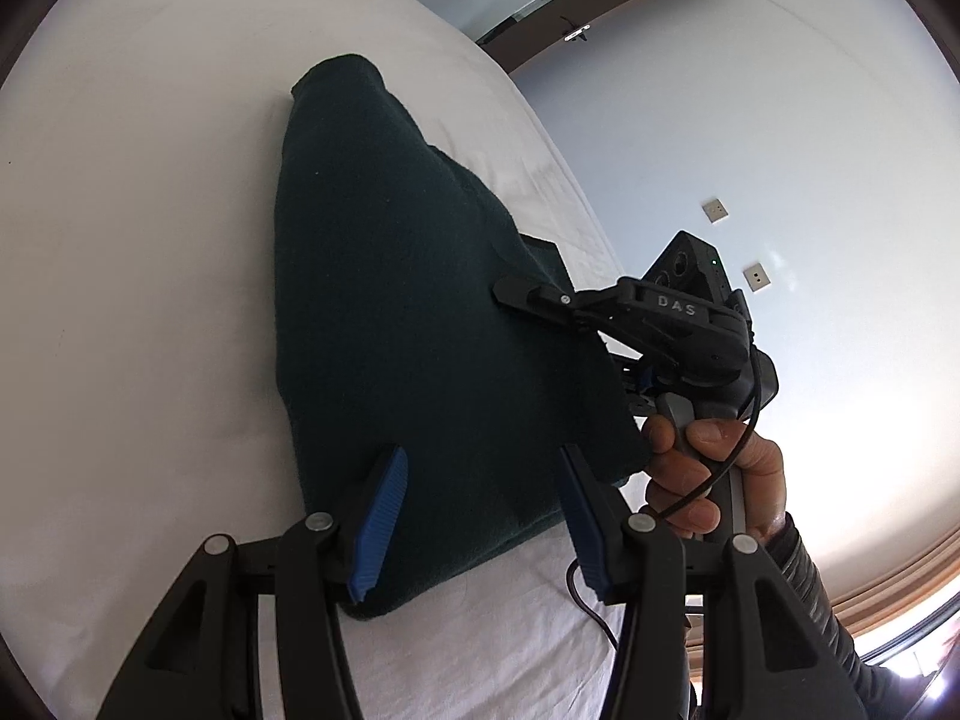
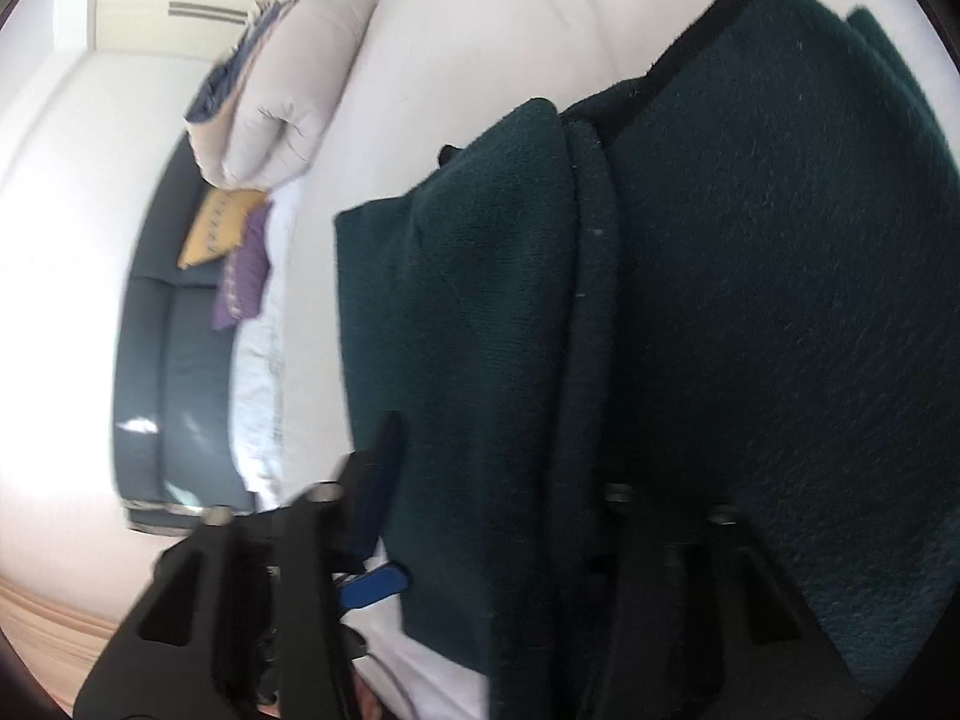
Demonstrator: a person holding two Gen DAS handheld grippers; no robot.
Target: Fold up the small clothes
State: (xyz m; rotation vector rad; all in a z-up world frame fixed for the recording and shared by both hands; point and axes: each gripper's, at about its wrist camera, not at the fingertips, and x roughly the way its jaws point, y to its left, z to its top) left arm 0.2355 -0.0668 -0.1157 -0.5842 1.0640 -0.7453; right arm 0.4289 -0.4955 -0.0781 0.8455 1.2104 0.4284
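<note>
A dark green fleece garment (image 1: 408, 312) lies folded on the white bed sheet (image 1: 132, 240). My left gripper (image 1: 480, 516) is open, its blue-padded fingers (image 1: 381, 531) spread over the garment's near edge. My right gripper (image 1: 540, 297), held in a hand (image 1: 714, 468), reaches onto the garment's right side from the right. In the right wrist view the garment (image 2: 750, 300) fills the frame and its folded flap (image 2: 474, 330) lies between the fingers of my right gripper (image 2: 498, 480), which stand apart; the right finger is buried in dark cloth.
A folded duvet or pillows (image 2: 282, 96) and yellow and purple cushions (image 2: 231, 252) lie at the bed's far end by a dark sofa (image 2: 174, 372). A black cable (image 1: 594, 600) trails over the sheet near my left gripper. A wall (image 1: 780, 150) stands beyond the bed.
</note>
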